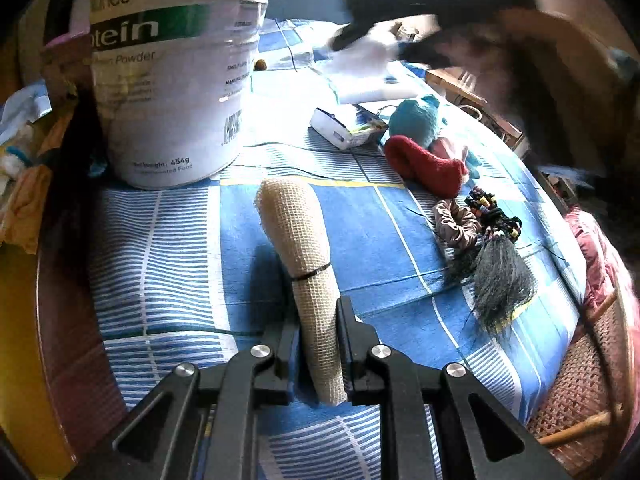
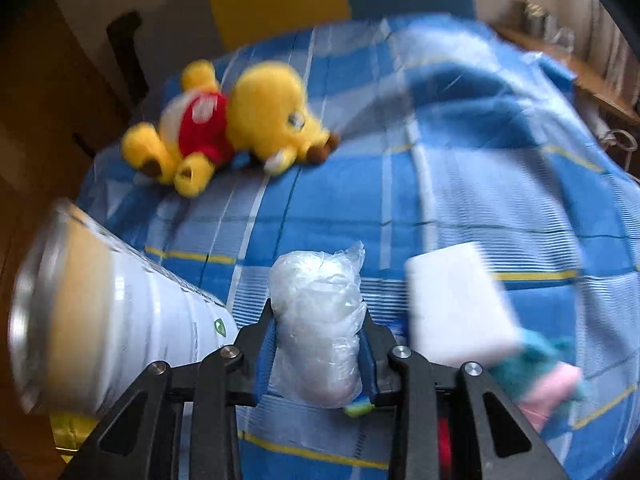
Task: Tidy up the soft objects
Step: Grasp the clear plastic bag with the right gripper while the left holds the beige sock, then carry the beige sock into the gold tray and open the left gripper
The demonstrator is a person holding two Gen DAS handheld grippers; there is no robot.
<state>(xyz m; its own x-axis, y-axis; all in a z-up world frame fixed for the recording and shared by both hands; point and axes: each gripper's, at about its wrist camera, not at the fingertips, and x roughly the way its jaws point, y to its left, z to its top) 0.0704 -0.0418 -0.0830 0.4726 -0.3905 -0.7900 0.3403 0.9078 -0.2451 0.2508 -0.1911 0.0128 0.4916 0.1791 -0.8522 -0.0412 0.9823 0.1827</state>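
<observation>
Left gripper (image 1: 318, 344) clamped on a beige mesh roll (image 1: 298, 264) (thin black band around its middle), roll sticking forward over the blue checked cloth (image 1: 168, 256). Right gripper (image 2: 318, 344) clamped on a clear plastic-wrapped white bundle (image 2: 318, 320), pads pressing both sides.

Around the left: white protein powder tub (image 1: 176, 92) stands upright just ahead-left of the roll's tip, close enough to be in the way of a straight push forward. To the right, apart from the roll: red knitted piece (image 1: 426, 164) touching a teal plush (image 1: 416, 120), brown scrunchie (image 1: 456, 224) against a beaded tassel with grey fringe (image 1: 500, 276). Small white box (image 1: 346, 128) behind them. Right gripper shows top right, blurred, holding something white.

Around the right (frame is motion-blurred): same tub (image 2: 104, 312) close on the left, open mouth toward camera, nearly touching the left finger. White block (image 2: 460, 304) just right of the bundle. Yellow bear plush in red shirt (image 2: 228, 124) lies well ahead on the cloth.
</observation>
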